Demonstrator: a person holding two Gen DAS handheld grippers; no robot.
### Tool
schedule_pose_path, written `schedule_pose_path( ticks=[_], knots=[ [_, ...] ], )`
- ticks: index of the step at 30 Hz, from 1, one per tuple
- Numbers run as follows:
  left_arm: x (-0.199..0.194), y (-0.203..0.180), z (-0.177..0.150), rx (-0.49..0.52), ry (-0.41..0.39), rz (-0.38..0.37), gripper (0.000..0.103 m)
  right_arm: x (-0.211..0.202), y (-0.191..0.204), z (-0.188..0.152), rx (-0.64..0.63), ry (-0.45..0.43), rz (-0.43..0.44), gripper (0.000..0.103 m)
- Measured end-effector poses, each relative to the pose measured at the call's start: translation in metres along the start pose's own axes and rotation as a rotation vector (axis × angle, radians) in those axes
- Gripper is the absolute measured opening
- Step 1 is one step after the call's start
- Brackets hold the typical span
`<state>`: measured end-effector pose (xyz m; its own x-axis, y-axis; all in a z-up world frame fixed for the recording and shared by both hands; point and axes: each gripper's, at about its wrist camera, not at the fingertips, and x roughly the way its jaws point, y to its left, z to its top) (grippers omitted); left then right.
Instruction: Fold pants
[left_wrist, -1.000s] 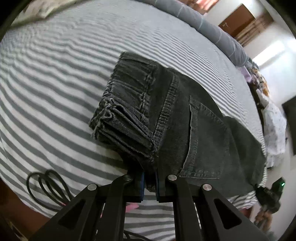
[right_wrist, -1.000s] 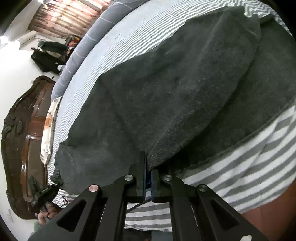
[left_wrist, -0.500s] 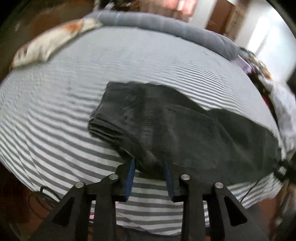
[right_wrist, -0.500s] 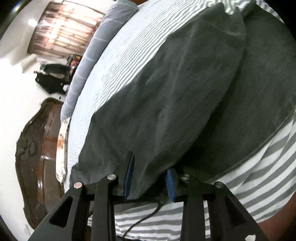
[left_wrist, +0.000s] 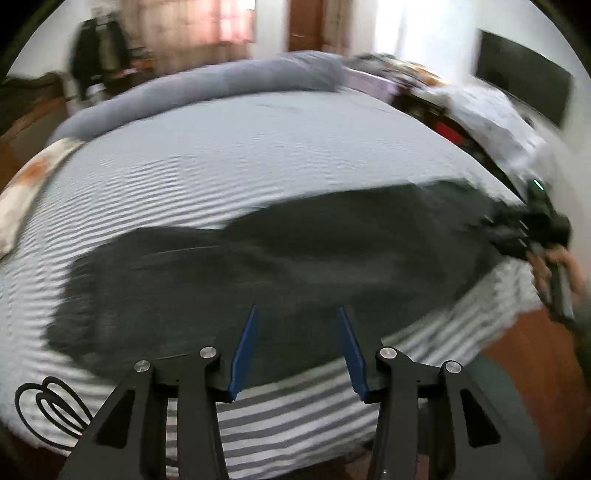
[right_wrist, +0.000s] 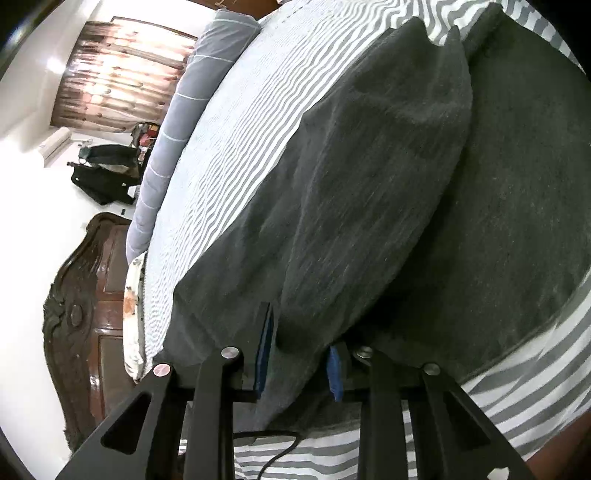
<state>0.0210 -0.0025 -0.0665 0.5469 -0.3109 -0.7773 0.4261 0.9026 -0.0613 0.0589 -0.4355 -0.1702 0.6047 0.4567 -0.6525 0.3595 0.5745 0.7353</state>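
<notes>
Dark grey denim pants (left_wrist: 266, 266) lie stretched across the striped bed, waistband end at the left, legs running right. My left gripper (left_wrist: 297, 314) is open and empty, just above the near edge of the pants. My right gripper (right_wrist: 301, 332) is open, its blue pads (right_wrist: 335, 369) on either side of a fold of the pant leg (right_wrist: 369, 184) that still sits between them. In the left wrist view the right gripper (left_wrist: 532, 236) shows at the far right end of the pants, held by a hand.
The bed has a grey-and-white striped sheet (left_wrist: 240, 162) with a grey bolster (left_wrist: 207, 88) along the far edge. A black cable loop (left_wrist: 48, 406) lies at the near left corner. A dark wooden headboard (right_wrist: 81, 314) stands at the left. Clothes pile (left_wrist: 491, 114) beside the bed at the right.
Both grippers opened and let go of the pants. My left gripper pulled back and rose, so the whole bed and pants show now. The pants lie flat.
</notes>
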Motion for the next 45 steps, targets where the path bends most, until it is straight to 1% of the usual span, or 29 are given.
schedule_pose_path(
  ticks=[3,6,8,12,15,17,20,24,26,27,28,31,35,37,42,45],
  knots=[
    [0.02,-0.045,0.004,0.107,0.018,-0.076,0.046,-0.002,-0.004,0.008,0.018,-0.001,0.009,0.026],
    [0.039,-0.083,0.007,0.187,0.028,-0.137,0.046,-0.004,-0.007,0.017,0.026,-0.002,0.022,0.026],
    [0.052,-0.107,0.009,0.241,0.032,-0.156,0.046,-0.005,-0.011,0.022,0.044,-0.004,0.043,0.026],
    [0.075,-0.135,0.013,0.291,0.045,-0.191,0.046,-0.01,-0.02,0.029,0.081,-0.007,0.084,0.026],
    [0.087,-0.15,0.01,0.33,0.053,-0.205,0.046,-0.013,-0.024,0.031,0.08,-0.004,0.101,0.026],
    [0.092,-0.156,0.007,0.356,0.056,-0.198,0.046,-0.014,-0.026,0.034,0.08,0.0,0.108,0.026],
    [0.103,-0.163,0.005,0.383,0.059,-0.165,0.046,-0.013,-0.026,0.038,0.06,0.011,0.129,0.022],
    [0.116,-0.164,0.009,0.392,0.058,-0.135,0.044,-0.014,-0.029,0.039,0.052,0.012,0.15,0.022],
    [0.124,-0.164,0.013,0.395,0.061,-0.144,0.033,-0.014,-0.032,0.041,0.048,0.009,0.149,0.022],
    [0.129,-0.165,0.016,0.398,0.072,-0.151,0.016,-0.014,-0.033,0.042,0.047,0.004,0.143,0.022],
    [0.133,-0.165,0.017,0.402,0.083,-0.151,0.005,-0.014,-0.035,0.044,0.046,-0.007,0.135,0.022],
    [0.137,-0.165,0.02,0.404,0.079,-0.142,0.003,-0.018,-0.045,0.048,0.061,-0.04,0.12,0.022],
    [0.128,-0.159,0.027,0.372,0.072,-0.181,0.003,-0.023,-0.063,0.059,0.101,-0.078,0.128,0.022],
    [0.123,-0.157,0.032,0.364,0.056,-0.183,0.003,-0.025,-0.07,0.066,0.115,-0.093,0.124,0.022],
    [0.115,-0.149,0.043,0.318,0.039,-0.202,0.003,-0.035,-0.075,0.084,0.141,-0.154,0.131,0.022],
    [0.112,-0.149,0.044,0.324,0.033,-0.198,0.003,-0.043,-0.081,0.096,0.158,-0.191,0.11,0.022]
  ],
)
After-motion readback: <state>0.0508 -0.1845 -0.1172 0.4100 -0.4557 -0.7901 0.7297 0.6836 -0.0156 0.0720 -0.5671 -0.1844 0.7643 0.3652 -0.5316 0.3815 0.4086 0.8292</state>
